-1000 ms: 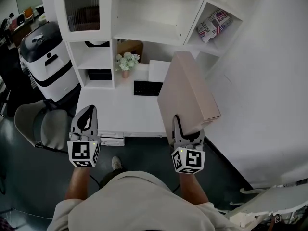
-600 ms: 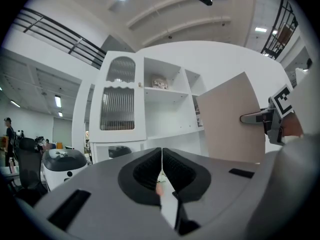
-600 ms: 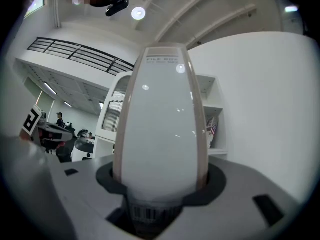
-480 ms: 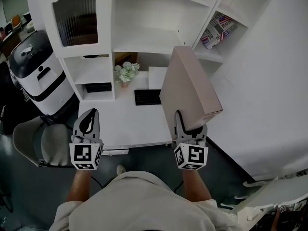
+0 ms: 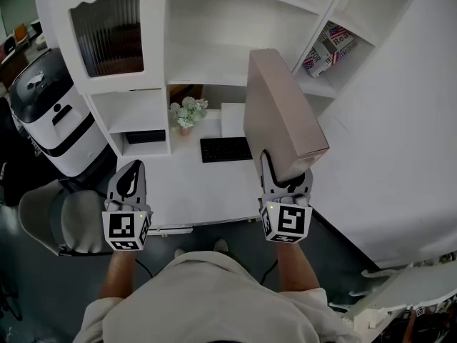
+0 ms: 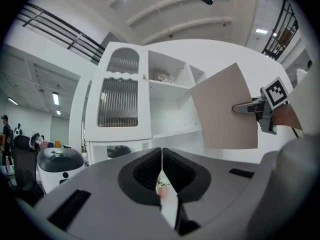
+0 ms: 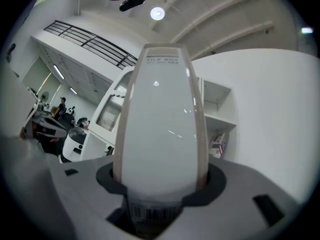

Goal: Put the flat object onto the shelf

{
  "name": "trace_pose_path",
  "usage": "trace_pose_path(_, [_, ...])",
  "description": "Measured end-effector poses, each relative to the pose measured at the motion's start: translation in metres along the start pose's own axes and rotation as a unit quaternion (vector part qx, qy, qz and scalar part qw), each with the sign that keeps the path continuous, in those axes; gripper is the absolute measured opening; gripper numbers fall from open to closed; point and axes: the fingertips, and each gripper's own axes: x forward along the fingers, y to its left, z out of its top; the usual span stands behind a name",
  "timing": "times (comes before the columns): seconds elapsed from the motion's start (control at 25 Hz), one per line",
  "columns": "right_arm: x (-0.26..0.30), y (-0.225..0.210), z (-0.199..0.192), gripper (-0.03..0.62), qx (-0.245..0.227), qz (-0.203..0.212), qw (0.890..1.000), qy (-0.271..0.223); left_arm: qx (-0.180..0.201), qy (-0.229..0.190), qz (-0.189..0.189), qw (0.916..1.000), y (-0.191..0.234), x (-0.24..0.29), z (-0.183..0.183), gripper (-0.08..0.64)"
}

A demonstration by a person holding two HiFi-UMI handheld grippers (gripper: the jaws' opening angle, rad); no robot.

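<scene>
Right gripper (image 5: 285, 179): clamped on near end of flat box (image 5: 280, 109), which stands on edge.
Left gripper (image 5: 129, 170): jaws together, empty.
Shelf (image 5: 214, 66): beyond box's far end.

A black keyboard (image 5: 225, 149) is lying toward the back edge of the white desktop (image 5: 186, 184). A small pot of pale flowers (image 5: 187, 113) is standing just behind its left end. A grey chair (image 5: 61, 216) is sitting off the desktop's front left corner, near a white-and-black machine (image 5: 50, 113).
</scene>
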Motion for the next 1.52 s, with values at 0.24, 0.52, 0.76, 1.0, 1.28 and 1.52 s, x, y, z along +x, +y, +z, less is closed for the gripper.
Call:
trace_pose_path(0.24, [0.029,-0.004,0.018,0.268,-0.107,0.025,0.994,-0.004,-0.006,-0.002,0.008,0.9999,-0.003,0.015,0.003,0.006])
trace_pose_path(0.52, [0.055,0.004,0.036,0.268,-0.256,0.048,0.965,-0.013,-0.008,-0.002,0.02,0.9998,0.003,0.028,0.003,0.006])
trace_pose_path(0.76, [0.075,0.01,0.041,0.268,-0.344,0.064,0.937,-0.015,-0.008,-0.001,0.024,0.9997,0.002,0.036,0.003,0.006])
trace_pose_path(1.0, [0.097,0.018,0.045,0.268,-0.437,0.074,0.896,-0.016,-0.009,0.001,0.032,0.9995,0.005,0.041,0.002,0.006])
trace_pose_path(1.28, [0.121,0.026,0.034,0.268,-0.504,0.102,0.858,0.006,-0.012,0.003,0.04,0.9991,0.008,0.045,-0.001,0.006])
trace_pose_path(1.52, [0.137,0.035,0.024,0.268,-0.533,0.116,0.838,0.016,-0.016,0.006,0.048,0.9987,0.013,0.045,-0.006,0.006])
